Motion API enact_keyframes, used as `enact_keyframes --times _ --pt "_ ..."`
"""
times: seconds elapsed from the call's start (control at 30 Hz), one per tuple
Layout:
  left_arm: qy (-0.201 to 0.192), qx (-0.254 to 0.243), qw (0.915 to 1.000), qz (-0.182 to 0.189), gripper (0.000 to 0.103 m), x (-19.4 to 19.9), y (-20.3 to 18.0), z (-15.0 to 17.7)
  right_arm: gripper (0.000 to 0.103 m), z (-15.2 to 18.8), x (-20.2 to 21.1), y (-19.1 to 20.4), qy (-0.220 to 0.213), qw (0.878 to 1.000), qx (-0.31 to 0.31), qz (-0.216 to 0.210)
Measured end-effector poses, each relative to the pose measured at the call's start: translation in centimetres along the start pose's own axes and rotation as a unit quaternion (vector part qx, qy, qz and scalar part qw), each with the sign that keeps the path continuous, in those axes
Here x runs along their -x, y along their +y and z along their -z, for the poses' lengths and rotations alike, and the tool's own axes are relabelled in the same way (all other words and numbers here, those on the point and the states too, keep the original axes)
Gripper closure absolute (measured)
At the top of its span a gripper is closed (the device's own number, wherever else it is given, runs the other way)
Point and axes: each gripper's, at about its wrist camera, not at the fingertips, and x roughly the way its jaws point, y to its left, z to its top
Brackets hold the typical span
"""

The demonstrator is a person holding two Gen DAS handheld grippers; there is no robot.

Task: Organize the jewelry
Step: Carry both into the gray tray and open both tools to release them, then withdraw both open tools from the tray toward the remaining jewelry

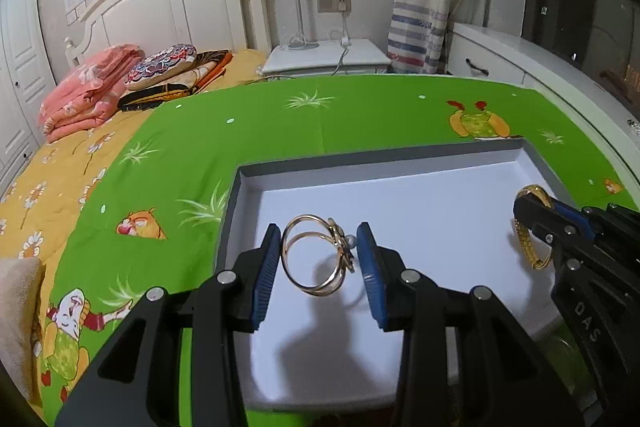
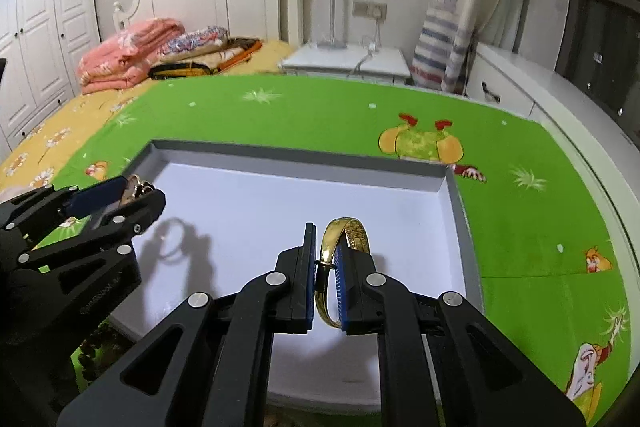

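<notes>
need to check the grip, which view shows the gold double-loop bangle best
The left wrist view. There the thin gold double-loop bangle sits whole between the left gripper jaws, loops and small ornament clear, above the white tray. The right wrist view shows only a sliver of it, mostly hidden by the jaws.

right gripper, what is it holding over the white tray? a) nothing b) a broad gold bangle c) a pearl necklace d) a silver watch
b: the right gripper is closed on a broad gold bangle, its jaws pinching the band edge-on above the white tray, while the left gripper carries thin gold wire rings.
</notes>
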Motion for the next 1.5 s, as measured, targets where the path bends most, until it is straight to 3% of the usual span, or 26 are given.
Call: enact_keyframes --times 0.2,0.23,0.27,0.3,0.37,0.53,0.77,0.9,1.03,1.17,1.3,1.5 --pt "0.018 -0.001 0.9998 -0.003 0.064 -1.4 -0.3 0.1 0.087 -0.3 -0.1 0.2 0.012 1.000 0.000 0.000" --pt "0.016 0.000 0.9999 -0.001 0.064 -1.4 -0.3 0.1 0.082 -0.3 0.0 0.2 0.010 1.000 -0.003 -0.002" --pt "0.014 0.001 0.9999 -0.003 0.062 -1.4 -0.3 0.1 0.071 -0.4 0.2 0.0 0.008 1.000 -0.007 -0.005" --pt "0.011 0.000 0.9999 -0.006 0.054 -1.3 -0.3 0.1 0.061 -0.4 0.4 0.0 0.005 1.000 -0.009 -0.005" --pt "0.001 0.000 0.9999 -0.011 0.043 -0.8 -0.2 0.1 0.053 -0.4 1.0 -0.1 -0.005 1.000 -0.010 -0.002" --pt "-0.020 0.000 0.9995 -0.023 0.026 0.3 0.0 0.0 0.053 -1.0 2.7 -0.3 -0.033 0.999 -0.011 0.010" --pt "-0.063 0.009 0.9972 -0.039 0.016 2.7 0.3 -0.1 0.053 -0.8 3.9 -0.4 -0.045 0.999 -0.006 0.013" --pt "-0.095 0.008 0.9943 -0.047 0.012 4.2 0.2 0.3 0.047 0.6 4.8 -0.3 -0.064 0.998 -0.010 0.013" --pt "-0.122 0.013 0.9916 -0.040 0.007 5.8 0.6 1.8 0.046 2.9 6.2 -0.1 -0.079 0.997 -0.020 0.006" --pt "-0.138 0.003 0.9899 -0.033 0.005 7.7 0.9 4.0 0.036 5.5 8.6 0.6 -0.104 0.995 -0.012 0.002" --pt "-0.152 -0.004 0.9880 -0.027 0.005 9.8 1.3 6.9 0.034 8.1 10.6 1.3 -0.120 0.993 0.007 0.001" --pt "-0.150 -0.022 0.9884 -0.017 0.005 11.9 1.9 11.1 0.033 11.5 12.4 1.7 -0.126 0.992 0.020 -0.004"
